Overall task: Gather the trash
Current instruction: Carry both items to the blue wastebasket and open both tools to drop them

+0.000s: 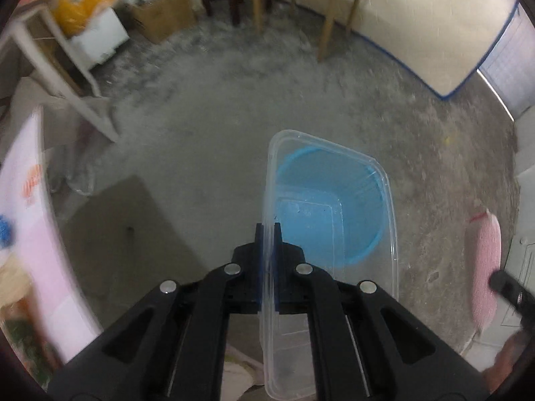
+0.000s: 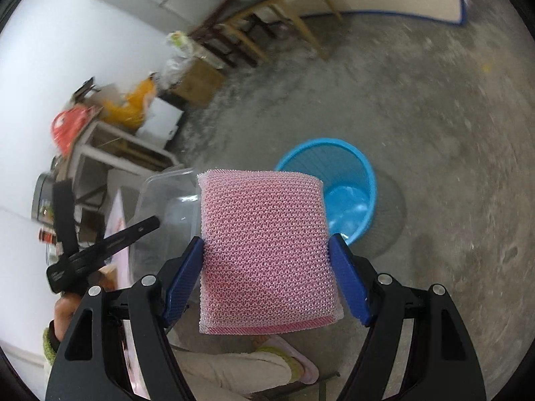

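Note:
My left gripper (image 1: 268,230) is shut on the rim of a clear plastic food container (image 1: 334,173), which hangs above a blue waste bin (image 1: 361,220) standing on the floor. The bin shows through the container's clear walls. My right gripper (image 2: 267,254) holds a pink mesh sponge (image 2: 264,247) wide between its blue pads (image 2: 347,277). In the right wrist view the blue bin (image 2: 347,180) stands just beyond the sponge, and the clear container (image 2: 167,197) with the left gripper's black frame shows at left. The sponge (image 1: 485,267) also appears at the right edge of the left wrist view.
Bare concrete floor (image 1: 234,117) surrounds the bin. Wooden chairs (image 1: 321,6), a cardboard box (image 1: 164,13) and a white stand with orange bags (image 1: 83,6) line the far side. A mattress (image 1: 434,26) leans at the right. A pink-topped table edge (image 1: 36,234) is at left; a person's slippered foot (image 2: 294,361) is below.

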Tool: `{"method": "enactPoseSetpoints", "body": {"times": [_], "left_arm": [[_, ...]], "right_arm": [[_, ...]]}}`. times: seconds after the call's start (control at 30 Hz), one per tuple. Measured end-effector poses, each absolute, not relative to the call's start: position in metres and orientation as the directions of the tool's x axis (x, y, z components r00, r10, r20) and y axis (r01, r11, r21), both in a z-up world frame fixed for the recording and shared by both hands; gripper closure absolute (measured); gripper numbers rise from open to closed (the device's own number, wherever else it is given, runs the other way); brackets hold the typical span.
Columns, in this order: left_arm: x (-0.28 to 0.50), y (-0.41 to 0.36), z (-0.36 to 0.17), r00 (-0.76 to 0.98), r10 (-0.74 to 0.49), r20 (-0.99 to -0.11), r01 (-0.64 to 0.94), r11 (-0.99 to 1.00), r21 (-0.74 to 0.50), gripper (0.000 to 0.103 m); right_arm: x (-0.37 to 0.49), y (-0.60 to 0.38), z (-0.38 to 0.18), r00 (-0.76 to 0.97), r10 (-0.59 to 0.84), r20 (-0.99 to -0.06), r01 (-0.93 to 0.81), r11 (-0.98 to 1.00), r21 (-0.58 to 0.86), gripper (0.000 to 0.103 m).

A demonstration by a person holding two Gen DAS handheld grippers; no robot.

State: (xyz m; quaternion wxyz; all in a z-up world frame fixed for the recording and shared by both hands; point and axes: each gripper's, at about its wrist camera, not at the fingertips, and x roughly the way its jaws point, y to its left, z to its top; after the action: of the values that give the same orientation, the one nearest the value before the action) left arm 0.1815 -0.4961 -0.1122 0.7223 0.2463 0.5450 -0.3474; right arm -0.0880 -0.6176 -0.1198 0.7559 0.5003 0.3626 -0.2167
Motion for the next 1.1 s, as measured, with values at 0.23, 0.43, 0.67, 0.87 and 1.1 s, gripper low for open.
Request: {"method": "enactPoseSetpoints", "body": {"times": [0.23,0.43,0.67,0.87,1.1], "left_arm": [[0.2,-0.527,-0.123,0.169,-0.264,-0.95,0.735,0.676,-0.057,0.046],[0.209,-0.466,-0.054,0.203,-0.371,-0.906,0.73,0.674,-0.113,0.038],[0.196,-0.307,0.052,0.377,-0.437,-0.817,0.677,0.731,-0.079,0.029],[0.167,-0.147,0.09,0.526,-0.436,-0.73,0.535,0.837,-0.114,0.026],[0.12,0.035,0.079,0.684,-0.343,-0.644,0.241,0.939,-0.244,0.026]], "right_arm": [[-0.041,-0.652,-0.159,0.595,0.071,-0.8,0.718,0.4,0.57,0.029],[0.022,-0.659,-0.205,0.522,0.132,-0.843,0.718,0.465,0.518,0.028],[0.084,-0.662,-0.255,0.379,0.115,-0.918,0.758,0.53,0.38,0.02],[0.077,-0.653,-0.234,0.374,0.032,-0.927,0.781,0.528,0.334,0.019],[0.047,-0.601,-0.13,0.488,-0.061,-0.871,0.708,0.612,0.353,0.019]]}}
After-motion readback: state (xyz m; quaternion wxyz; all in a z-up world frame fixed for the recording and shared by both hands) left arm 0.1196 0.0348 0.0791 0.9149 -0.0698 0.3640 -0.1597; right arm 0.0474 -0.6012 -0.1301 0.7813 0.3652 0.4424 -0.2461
